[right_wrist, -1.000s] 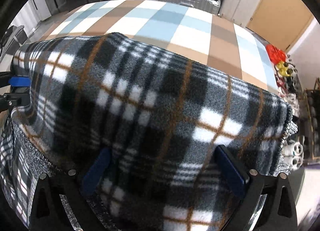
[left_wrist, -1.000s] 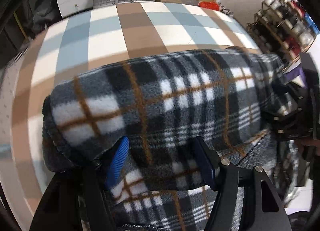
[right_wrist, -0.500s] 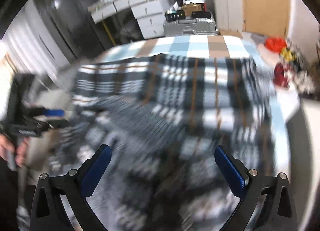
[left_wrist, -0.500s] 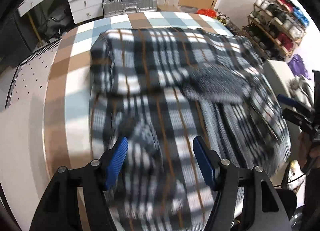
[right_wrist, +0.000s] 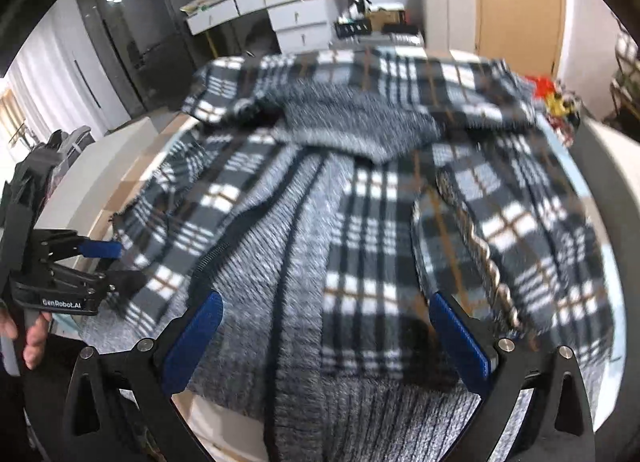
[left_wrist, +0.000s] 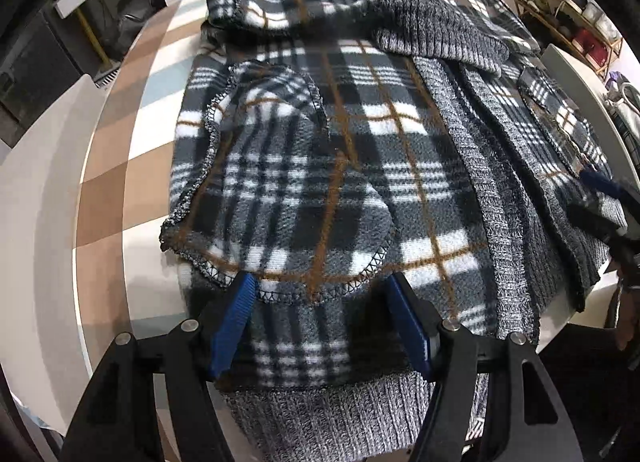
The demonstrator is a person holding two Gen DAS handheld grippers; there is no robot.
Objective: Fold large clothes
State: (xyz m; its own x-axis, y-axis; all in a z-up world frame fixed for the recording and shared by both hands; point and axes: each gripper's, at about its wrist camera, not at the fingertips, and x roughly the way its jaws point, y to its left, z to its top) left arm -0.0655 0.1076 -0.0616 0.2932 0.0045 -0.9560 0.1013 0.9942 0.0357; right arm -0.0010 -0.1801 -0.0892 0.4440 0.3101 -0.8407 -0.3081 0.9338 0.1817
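A large grey, black and white plaid fleece jacket [left_wrist: 344, 165] with grey ribbed-knit trim lies spread over the tabletop [left_wrist: 120, 165], which wears a brown, blue and white checked cloth. The left gripper [left_wrist: 320, 326] hangs over the jacket's near hem, its blue-padded jaws apart and gripping nothing. The right gripper [right_wrist: 324, 338] hovers over the jacket's near edge too, jaws wide, empty.
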